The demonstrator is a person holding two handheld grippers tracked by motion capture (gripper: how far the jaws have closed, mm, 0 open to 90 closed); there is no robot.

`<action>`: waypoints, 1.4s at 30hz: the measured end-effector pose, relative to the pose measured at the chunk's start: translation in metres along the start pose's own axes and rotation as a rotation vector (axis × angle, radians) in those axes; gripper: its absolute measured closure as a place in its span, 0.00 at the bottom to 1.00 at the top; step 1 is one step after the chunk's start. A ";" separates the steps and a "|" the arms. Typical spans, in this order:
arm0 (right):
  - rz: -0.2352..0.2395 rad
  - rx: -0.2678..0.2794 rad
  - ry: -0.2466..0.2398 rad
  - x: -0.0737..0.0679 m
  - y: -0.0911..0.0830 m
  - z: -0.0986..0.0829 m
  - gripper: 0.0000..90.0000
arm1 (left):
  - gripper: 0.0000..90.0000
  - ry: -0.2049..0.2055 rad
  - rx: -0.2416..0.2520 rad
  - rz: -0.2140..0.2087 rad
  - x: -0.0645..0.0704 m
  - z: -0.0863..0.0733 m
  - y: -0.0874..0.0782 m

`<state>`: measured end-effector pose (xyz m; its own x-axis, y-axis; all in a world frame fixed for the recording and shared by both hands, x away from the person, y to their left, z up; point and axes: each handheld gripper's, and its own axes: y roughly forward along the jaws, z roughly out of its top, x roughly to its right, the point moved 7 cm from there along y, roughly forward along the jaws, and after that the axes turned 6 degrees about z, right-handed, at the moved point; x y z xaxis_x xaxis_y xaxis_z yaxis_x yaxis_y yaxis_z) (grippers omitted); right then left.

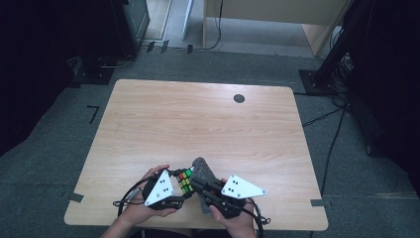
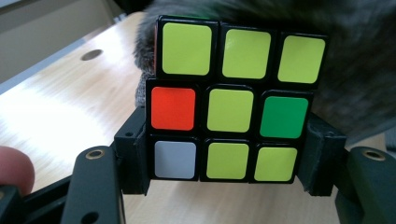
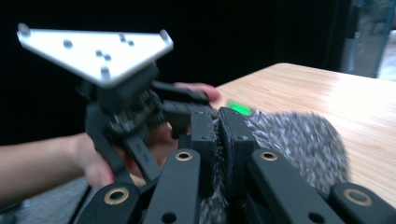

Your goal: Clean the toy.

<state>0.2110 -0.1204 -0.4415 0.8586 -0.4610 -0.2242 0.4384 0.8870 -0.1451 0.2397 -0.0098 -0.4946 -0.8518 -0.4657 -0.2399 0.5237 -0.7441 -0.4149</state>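
Two pairs of tongs meet close to the near edge of the table [image 1: 198, 114], a little toward the middle of that edge, each held in one of the person's hands. The left tongs [image 1: 184, 184] are pinching a puzzle cube [image 2: 231, 100]: in the left gripper view the black jaws press against the cube's two sides, low down, and the cube stands upright between them. The face turned to that camera is mostly yellow-green, with one orange square at the middle left, one green square at the middle right and one white square at the bottom left. From the high view the cube [image 1: 184, 180] sits just above the table, between the two grey three-cornered plates.

The right tongs [image 3: 218, 133] are pressed together on a grey fuzzy cloth [image 3: 294, 140]; in the right gripper view the two jaws stand almost touching, with the fluffy fabric squeezed between them and bulging out to the right. In the high view the cloth [image 1: 203, 171] rises as a grey lump touching the cube's far right side. Behind the cube in the left gripper view the same grey fabric covers the background.

A small dark round spot [image 1: 239, 98] lies on the table near the far edge, well apart from the hands.
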 end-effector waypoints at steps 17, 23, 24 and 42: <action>-0.076 0.055 -0.016 -0.001 0.003 0.000 0.93 | 0.38 -0.018 0.033 -0.035 0.004 0.005 -0.001; -0.124 0.044 0.021 0.020 -0.009 -0.009 0.93 | 0.38 -0.067 0.031 -0.001 -0.012 0.003 -0.005; -0.109 0.045 0.009 0.018 -0.009 -0.009 0.93 | 0.38 -0.088 0.035 0.003 -0.016 0.004 -0.006; -0.062 -0.019 -0.058 0.003 0.002 -0.015 0.96 | 0.38 -0.141 0.018 0.036 -0.021 0.003 -0.003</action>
<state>0.2108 -0.1208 -0.4568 0.8443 -0.5120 -0.1580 0.4862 0.8560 -0.1754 0.2565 0.0005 -0.4853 -0.8227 -0.5539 -0.1280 0.5549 -0.7335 -0.3926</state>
